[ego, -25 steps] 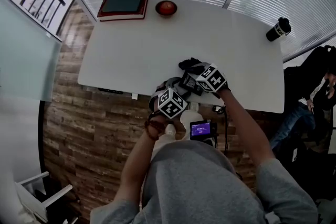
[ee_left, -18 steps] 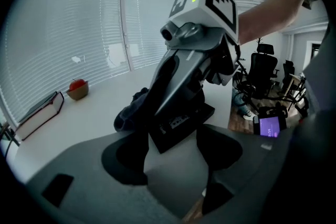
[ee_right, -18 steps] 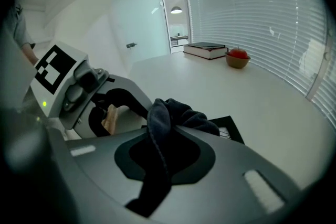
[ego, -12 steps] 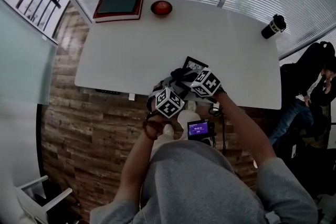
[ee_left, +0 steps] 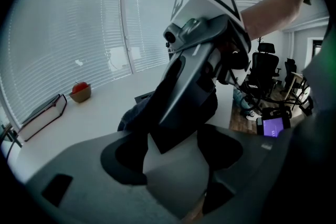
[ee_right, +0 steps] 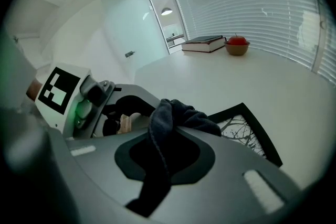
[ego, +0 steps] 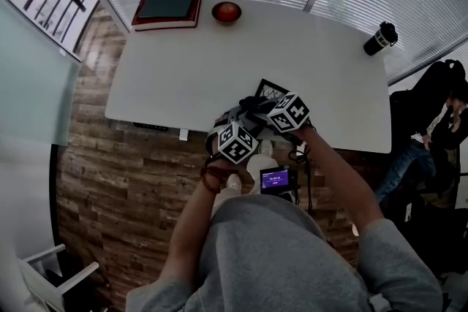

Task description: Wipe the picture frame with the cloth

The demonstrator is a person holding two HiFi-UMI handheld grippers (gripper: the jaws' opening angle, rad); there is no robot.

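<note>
Two tongs: right tongs [ee_right: 170,136] are clamped on dark crumpled cloth [ee_right: 184,115]; left tongs [ee_left: 176,165] are parted, empty. Flat on white surface [ego: 183,62], black-edged picture frame [ee_right: 247,128] is newly uncovered: a wiping stroke is judged made.

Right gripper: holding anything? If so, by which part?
The cloth, pinched partway along its length in shut jaws. One end trails back toward the camera and the rest bunches up past the jaws, beside the frame.

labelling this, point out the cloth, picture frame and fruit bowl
cloth [ee_right: 178,117], right gripper view, bunched top
picture frame [ee_right: 236,127], right gripper view, tree print
fruit bowl [ee_right: 237,50], right gripper view, side wall
</note>
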